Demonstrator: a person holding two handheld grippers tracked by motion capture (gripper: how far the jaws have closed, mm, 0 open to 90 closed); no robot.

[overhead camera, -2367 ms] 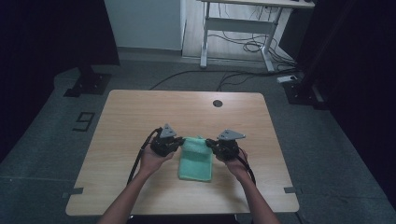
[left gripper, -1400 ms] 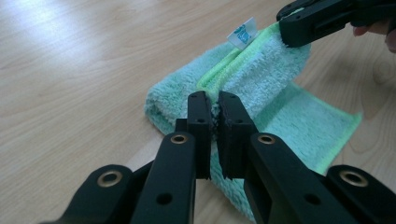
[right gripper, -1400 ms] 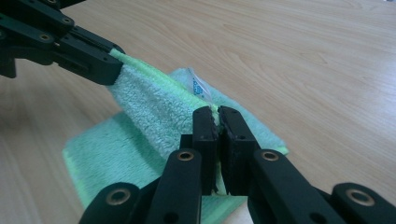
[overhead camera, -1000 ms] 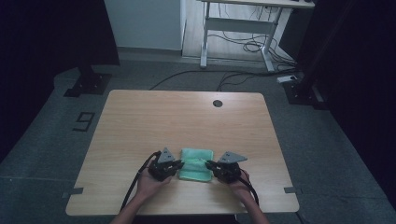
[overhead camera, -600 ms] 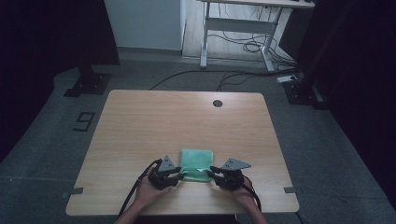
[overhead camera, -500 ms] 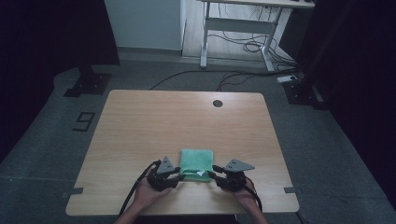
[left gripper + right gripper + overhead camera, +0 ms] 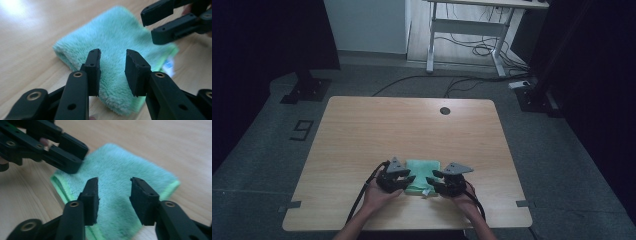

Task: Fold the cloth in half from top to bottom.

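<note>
A folded towel [image 7: 422, 175] of fluffy mint-green pile lies flat on the wooden table [image 7: 362, 130], between the two grippers and just ahead of each one's jaws. The left gripper [image 7: 112, 68] stands with its jaws parted, nothing between them, over the towel's near fuzzy edge. The right gripper [image 7: 113, 196] is likewise spread wide and empty above the cloth. The towel's folded layers show a brighter green hem along one side, and a small white label [image 7: 168, 67] sticks out at the corner beyond the left gripper.
</note>
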